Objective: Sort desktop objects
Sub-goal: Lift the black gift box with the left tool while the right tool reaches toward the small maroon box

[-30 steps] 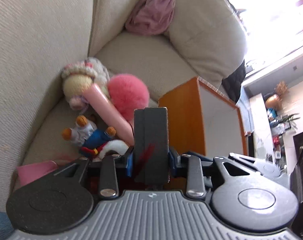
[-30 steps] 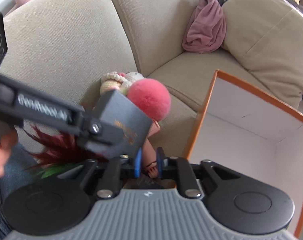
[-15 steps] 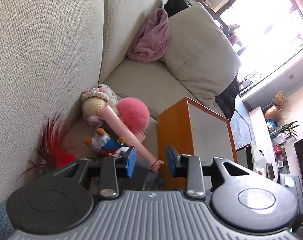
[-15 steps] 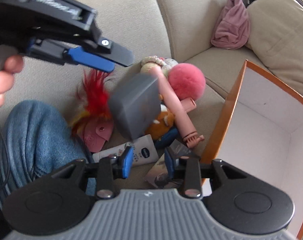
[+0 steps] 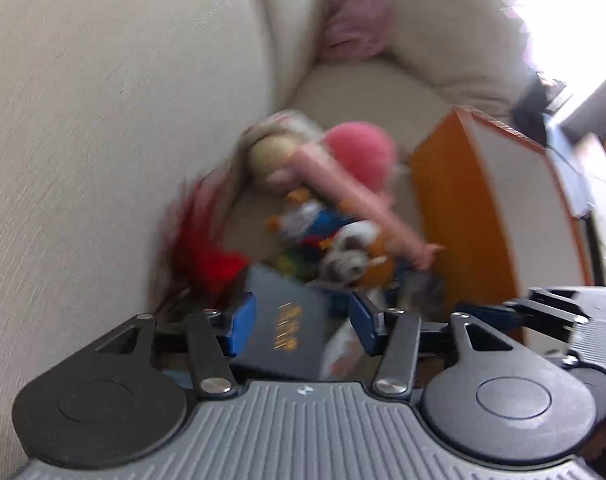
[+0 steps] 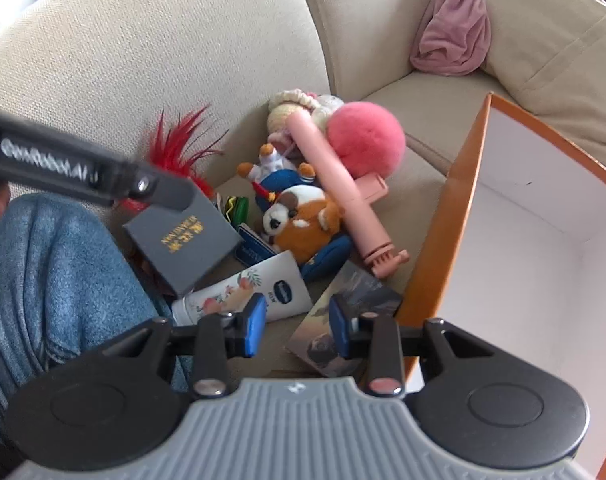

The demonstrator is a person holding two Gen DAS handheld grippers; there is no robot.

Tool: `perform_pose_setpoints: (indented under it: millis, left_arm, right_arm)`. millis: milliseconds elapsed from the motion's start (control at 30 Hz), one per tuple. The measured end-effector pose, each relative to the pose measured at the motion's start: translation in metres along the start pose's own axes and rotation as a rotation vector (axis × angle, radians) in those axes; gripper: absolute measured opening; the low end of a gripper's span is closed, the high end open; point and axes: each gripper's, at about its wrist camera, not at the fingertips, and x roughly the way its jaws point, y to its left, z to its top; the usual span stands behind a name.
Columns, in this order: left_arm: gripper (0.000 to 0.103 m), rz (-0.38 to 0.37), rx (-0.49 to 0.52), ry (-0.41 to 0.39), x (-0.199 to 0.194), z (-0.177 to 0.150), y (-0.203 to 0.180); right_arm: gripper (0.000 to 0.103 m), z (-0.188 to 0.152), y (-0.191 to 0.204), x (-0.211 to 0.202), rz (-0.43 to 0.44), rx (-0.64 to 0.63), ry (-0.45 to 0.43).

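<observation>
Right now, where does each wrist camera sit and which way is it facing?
Left wrist: rides the left gripper, angled steeply down at the sofa corner; its open blue-padded fingers flank the grey box, jaws just widened; picture blurred.
Right wrist: rides the right gripper, angled down at the toy pile; open fingers over the lotion tube; the left gripper's arm, a fingertip and a denim knee show.
Shared: grey box, pink pompom, pink stick, orange box.
</observation>
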Motion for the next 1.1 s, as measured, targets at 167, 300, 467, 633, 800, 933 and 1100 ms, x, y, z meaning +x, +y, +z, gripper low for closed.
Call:
perform_pose_setpoints:
  millis: [167, 300, 467, 633, 800, 933, 1100]
  left_arm:
    - [0.063, 0.015, -0.083, 0.118, 0.022, 0.008, 0.030]
    - [0.064, 0.017, -0.066, 0.213, 0.042, 0.014, 0.034]
    - [0.070, -0.051, -0.101, 0.325, 0.069, 0.017, 0.041]
    - [0.067, -0.089, -0.112, 0.331, 0.075, 0.016, 0.041]
    - [0.052, -0.088, -0.085, 0.266, 0.056, 0.010, 0.030]
    - [0.042, -0.125, -0.094, 0.217, 0.040, 0.006, 0.026]
    - [0.039, -0.138, -0.110, 0.175, 0.031, 0.003, 0.023]
  right_arm:
    - [0.037, 0.002, 0.002, 0.009, 0.002, 0.012, 0.010]
    - [0.037, 0.005, 0.003, 0.014, 0.016, 0.011, 0.005]
    - [0.037, 0.009, -0.003, 0.022, 0.009, 0.007, 0.018]
    - [0.038, 0.009, -0.001, 0.029, 0.009, -0.024, 0.059]
    - [0.053, 0.009, 0.015, 0.043, -0.051, -0.076, 0.111]
    - [0.053, 0.004, 0.021, 0.062, -0.126, -0.175, 0.184]
    - [0.058, -0.006, 0.007, 0.071, -0.128, -0.207, 0.237]
